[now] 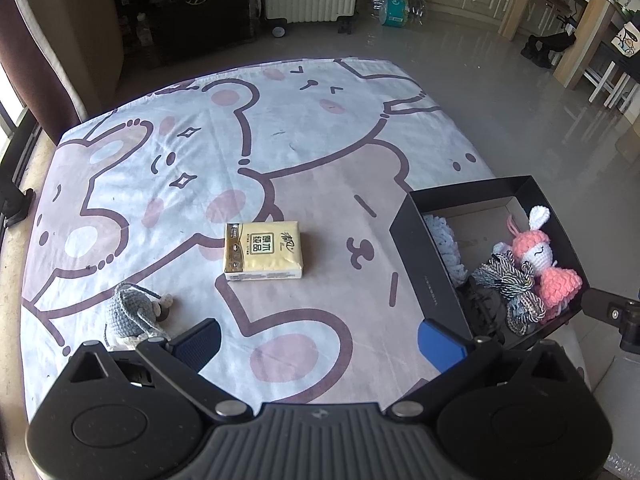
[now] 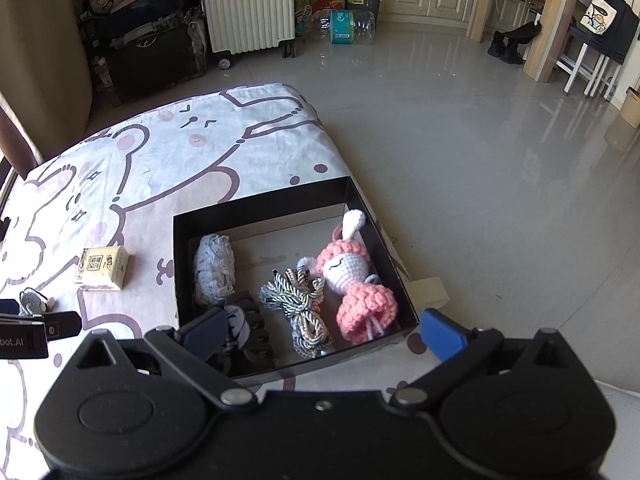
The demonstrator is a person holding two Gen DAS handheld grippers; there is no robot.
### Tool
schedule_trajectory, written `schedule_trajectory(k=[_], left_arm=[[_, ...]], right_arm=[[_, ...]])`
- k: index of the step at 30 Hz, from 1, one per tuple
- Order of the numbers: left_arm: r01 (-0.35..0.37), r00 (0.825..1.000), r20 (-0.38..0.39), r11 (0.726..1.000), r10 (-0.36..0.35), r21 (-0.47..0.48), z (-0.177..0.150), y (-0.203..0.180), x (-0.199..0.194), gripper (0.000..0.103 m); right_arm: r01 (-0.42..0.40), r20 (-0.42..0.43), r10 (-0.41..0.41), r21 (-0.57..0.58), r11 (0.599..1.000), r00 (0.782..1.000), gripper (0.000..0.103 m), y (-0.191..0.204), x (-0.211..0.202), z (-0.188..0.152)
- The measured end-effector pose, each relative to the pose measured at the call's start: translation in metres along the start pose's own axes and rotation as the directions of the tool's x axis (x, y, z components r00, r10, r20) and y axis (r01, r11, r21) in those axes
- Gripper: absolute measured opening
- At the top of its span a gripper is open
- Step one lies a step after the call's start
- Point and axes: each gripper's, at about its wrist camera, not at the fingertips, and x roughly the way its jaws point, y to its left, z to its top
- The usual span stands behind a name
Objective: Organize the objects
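A black box point(image 2: 260, 204) stands on the cartoon-print cloth point(image 1: 304, 128); it also shows in the left wrist view point(image 1: 424, 264). Inside lie a pink crochet doll point(image 2: 356, 280), a coiled cord point(image 2: 300, 308), a grey-blue knit piece point(image 2: 214, 268) and a dark hair claw point(image 2: 248, 336). A yellow tissue pack point(image 1: 262, 250) lies mid-cloth, left of the box. A grey crochet pouch point(image 1: 128, 312) lies near my left gripper's left finger. My left gripper point(image 1: 320, 342) is open and empty above the cloth. My right gripper point(image 2: 320, 332) is open and empty over the box's near edge.
The table's right and far edges drop to a glossy floor point(image 2: 480, 160). A white radiator point(image 2: 248, 4), dark bags point(image 2: 144, 48), a plastic bottle point(image 2: 348, 26) and chairs point(image 2: 588, 60) stand far behind. The left gripper's body shows at the left edge of the right wrist view point(image 2: 24, 332).
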Motion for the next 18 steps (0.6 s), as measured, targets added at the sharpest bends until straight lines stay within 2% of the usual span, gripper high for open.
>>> schedule_trajectory(k=[7, 18], left_arm=[[-0.011, 1.0, 0.001, 0.999, 0.011, -0.04, 0.0, 0.018, 0.001, 0.103], [-0.05, 0.999, -0.001, 0.986, 0.05, -0.157, -0.005, 0.07, -0.003, 0.103]], right_arm=[[-0.003, 0.001, 0.003, -0.008, 1.0, 1.0, 0.103, 0.01, 0.004, 0.001], [-0.046, -0.001, 0.046, -0.042, 0.998, 0.999, 0.103, 0.045, 0.012, 0.007]])
